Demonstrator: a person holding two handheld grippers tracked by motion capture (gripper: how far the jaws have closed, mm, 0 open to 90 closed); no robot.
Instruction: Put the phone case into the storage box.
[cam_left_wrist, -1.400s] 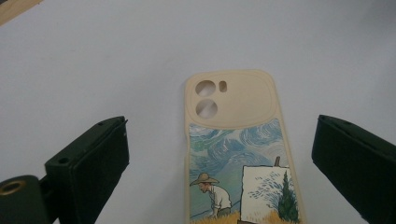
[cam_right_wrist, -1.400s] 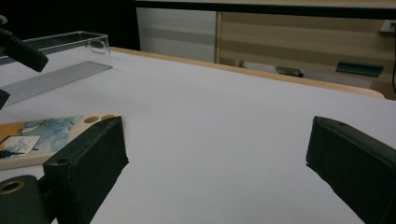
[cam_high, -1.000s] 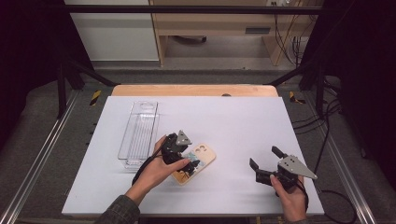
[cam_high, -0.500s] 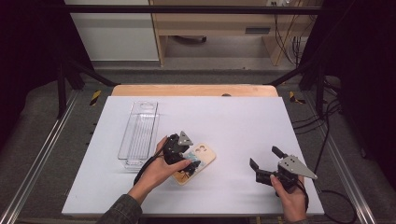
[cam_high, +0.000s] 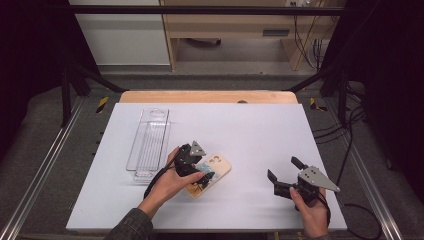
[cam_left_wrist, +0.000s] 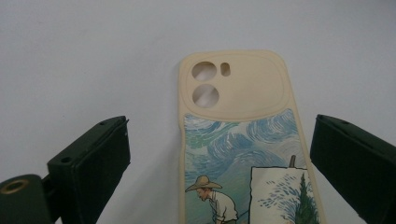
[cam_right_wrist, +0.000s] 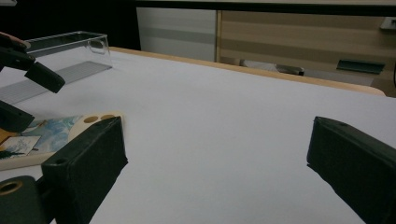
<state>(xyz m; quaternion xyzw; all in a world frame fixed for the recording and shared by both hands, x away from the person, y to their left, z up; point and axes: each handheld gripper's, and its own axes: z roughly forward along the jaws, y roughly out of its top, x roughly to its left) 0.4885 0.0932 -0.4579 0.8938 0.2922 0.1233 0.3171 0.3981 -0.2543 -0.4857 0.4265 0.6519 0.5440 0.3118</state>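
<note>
A cream phone case (cam_high: 216, 167) printed with a painting lies flat on the white table (cam_high: 250, 125), camera holes toward the far side. My left gripper (cam_high: 200, 172) is held over it and is open. In the left gripper view the case (cam_left_wrist: 238, 126) lies between the two spread jaws of that gripper (cam_left_wrist: 219, 135), and neither jaw touches it. My right gripper (cam_high: 283, 168) rests open near the front right of the table, well apart from the case. In the right gripper view its jaws (cam_right_wrist: 217, 130) frame bare table, with the case (cam_right_wrist: 56, 133) off to the left.
A clear plastic tray (cam_high: 150, 140) lies lengthwise just left of the left hand; it also shows as the clear tray (cam_right_wrist: 70, 46) at far left. A wooden strip (cam_high: 207, 96) edges the table's far side. Metal rails run along both sides.
</note>
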